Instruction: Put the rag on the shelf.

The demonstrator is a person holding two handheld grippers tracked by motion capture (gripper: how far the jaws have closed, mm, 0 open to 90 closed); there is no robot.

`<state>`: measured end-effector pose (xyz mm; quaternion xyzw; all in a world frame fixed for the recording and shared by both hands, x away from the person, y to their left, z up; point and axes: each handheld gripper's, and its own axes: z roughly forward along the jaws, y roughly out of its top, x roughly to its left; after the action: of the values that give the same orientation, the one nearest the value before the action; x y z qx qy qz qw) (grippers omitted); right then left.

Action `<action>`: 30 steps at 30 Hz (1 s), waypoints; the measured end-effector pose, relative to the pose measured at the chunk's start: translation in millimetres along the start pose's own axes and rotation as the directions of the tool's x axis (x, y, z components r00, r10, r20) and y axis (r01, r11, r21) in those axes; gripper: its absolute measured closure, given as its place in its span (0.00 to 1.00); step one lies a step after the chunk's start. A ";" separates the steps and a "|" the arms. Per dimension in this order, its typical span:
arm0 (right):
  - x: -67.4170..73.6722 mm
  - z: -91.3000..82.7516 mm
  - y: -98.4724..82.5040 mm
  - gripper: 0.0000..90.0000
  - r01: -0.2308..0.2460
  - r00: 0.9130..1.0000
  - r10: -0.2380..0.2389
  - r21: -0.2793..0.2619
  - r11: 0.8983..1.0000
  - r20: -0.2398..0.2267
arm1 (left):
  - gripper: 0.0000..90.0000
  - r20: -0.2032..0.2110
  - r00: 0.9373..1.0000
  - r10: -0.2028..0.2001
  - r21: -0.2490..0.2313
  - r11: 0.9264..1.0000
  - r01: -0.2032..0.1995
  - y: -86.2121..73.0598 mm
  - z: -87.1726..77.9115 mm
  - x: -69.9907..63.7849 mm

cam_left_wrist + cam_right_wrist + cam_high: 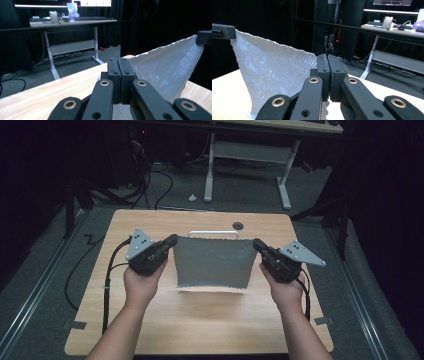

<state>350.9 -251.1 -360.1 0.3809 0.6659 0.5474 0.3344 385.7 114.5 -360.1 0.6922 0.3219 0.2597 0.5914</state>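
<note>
I have the grey, waffle-textured square cloth with pinked edges (212, 262) held up off the light wooden table (200, 320), stretched between both tongs. Left tongs (171, 240) pinch its upper left corner, jaws pressed tight together on the fabric in the left gripper view (117, 72). Right tongs (257, 243) pinch the upper right corner the same way, jaws shut on the cloth edge in the right gripper view (328, 72).

The cloth hangs down from the two pinched corners, top edge roughly level and running left to right, bottom edge free and just above the table; its shadow falls on the wood below. In each gripper view the cloth (167, 67) runs off sideways toward the other tongs, whose tip shows at the far corner (222, 31).

Key relation: the cloth lies between the tongs, neither hand is nearer, and the span is taut. Behind it, a white wire handle-like bar (212, 233) lies on the table, near the cloth's top edge. I judge that the next move needs both hands travelling together, keeping the top edge level.
</note>
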 end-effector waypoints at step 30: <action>-35.4 61.3 66.8 1.00 0.017 0.997 -0.016 -0.014 1.000 0.069 | 0.99 -0.143 0.986 0.092 0.006 0.996 -0.092 61.8 68.1 40.6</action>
<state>430.4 -245.6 -304.2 0.3916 0.6532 0.5359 0.3645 471.3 95.0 -311.3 0.6857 0.3309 0.3357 0.5546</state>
